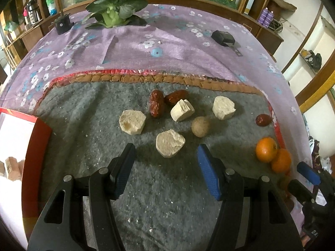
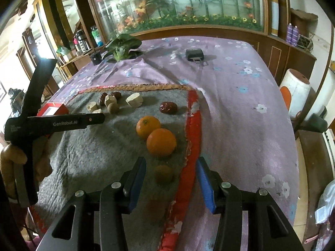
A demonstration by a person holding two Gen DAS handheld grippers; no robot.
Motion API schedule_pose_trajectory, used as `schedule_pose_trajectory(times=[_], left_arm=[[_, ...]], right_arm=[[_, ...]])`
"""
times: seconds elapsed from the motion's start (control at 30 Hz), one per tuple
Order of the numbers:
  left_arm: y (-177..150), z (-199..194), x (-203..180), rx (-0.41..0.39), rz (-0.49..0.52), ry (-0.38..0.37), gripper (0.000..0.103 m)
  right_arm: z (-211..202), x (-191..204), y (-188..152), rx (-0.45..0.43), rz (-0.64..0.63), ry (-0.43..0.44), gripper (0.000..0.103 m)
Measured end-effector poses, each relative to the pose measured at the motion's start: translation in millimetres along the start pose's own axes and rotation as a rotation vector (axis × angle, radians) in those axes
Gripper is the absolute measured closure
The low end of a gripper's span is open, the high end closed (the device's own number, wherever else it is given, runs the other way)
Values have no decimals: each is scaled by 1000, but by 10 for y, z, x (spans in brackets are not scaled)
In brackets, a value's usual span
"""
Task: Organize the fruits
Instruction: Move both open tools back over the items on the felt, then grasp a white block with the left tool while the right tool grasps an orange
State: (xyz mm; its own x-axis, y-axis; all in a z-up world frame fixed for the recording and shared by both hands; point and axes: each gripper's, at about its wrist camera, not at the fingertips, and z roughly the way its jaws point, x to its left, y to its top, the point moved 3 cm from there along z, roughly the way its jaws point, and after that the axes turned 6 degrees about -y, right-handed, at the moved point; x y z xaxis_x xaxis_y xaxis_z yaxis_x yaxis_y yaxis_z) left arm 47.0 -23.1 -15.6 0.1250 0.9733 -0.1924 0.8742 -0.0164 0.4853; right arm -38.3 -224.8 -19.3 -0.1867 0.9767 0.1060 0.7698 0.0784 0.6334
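Note:
On a grey mat (image 1: 83,125) lie several pale chunks, the nearest (image 1: 170,143) just ahead of my open, empty left gripper (image 1: 165,148). Two red dates (image 1: 156,103) (image 1: 176,96) lie behind them, a round brown fruit (image 1: 200,126) to the right, and a third date (image 1: 263,120) near the mat's right edge. Two oranges (image 2: 148,126) (image 2: 161,141) sit ahead of my open, empty right gripper (image 2: 170,163), with a small brown fruit (image 2: 163,173) between its fingers. The oranges also show in the left wrist view (image 1: 266,149).
A red box (image 1: 18,138) holding brownish pieces stands at the mat's left edge. A leafy green vegetable (image 1: 115,10) and two black devices (image 1: 62,23) (image 1: 223,37) lie at the back of the purple floral tablecloth (image 1: 167,48). A white stool (image 2: 296,87) stands beside the table.

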Motion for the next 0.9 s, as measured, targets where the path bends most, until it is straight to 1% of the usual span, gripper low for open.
schedule_pose_trajectory(times=[0.13, 0.37, 0.4, 0.47, 0.53, 0.57, 0.6, 0.63, 0.67, 0.7, 0.73, 0.9], left_arm=[[4, 26, -16, -1, 6, 14, 42], [1, 49, -36, -5, 17, 33, 42], [-2, 51, -44, -6, 21, 39, 42], [-5, 61, -66, -7, 34, 50, 42], [-14, 62, -78, -13, 44, 56, 42], [-19, 57, -75, -19, 50, 62, 45], [-23, 51, -66, -23, 52, 66, 51], [-27, 42, -51, -30, 53, 73, 55], [-29, 26, -33, -38, 54, 72, 65], [-32, 16, -22, -40, 53, 59, 72], [-38, 4, -12, -37, 50, 32, 74], [-102, -94, -22, -40, 58, 21, 76]], right_arm=[[74, 48, 70, -5, -26, 8, 55], [342, 159, 141, 25, -90, 21, 55], [363, 170, 141, 16, -100, 10, 57], [392, 174, 139, 4, -107, -9, 67], [385, 179, 135, 0, -115, -14, 68], [380, 175, 133, 0, -116, -16, 68], [370, 175, 127, 0, -115, -18, 69], [357, 177, 119, -2, -114, -20, 69], [347, 179, 115, -1, -111, -18, 69], [328, 180, 106, 1, -104, -13, 69], [312, 178, 96, -1, -99, -10, 69], [146, 249, 65, -23, -90, 5, 69]])
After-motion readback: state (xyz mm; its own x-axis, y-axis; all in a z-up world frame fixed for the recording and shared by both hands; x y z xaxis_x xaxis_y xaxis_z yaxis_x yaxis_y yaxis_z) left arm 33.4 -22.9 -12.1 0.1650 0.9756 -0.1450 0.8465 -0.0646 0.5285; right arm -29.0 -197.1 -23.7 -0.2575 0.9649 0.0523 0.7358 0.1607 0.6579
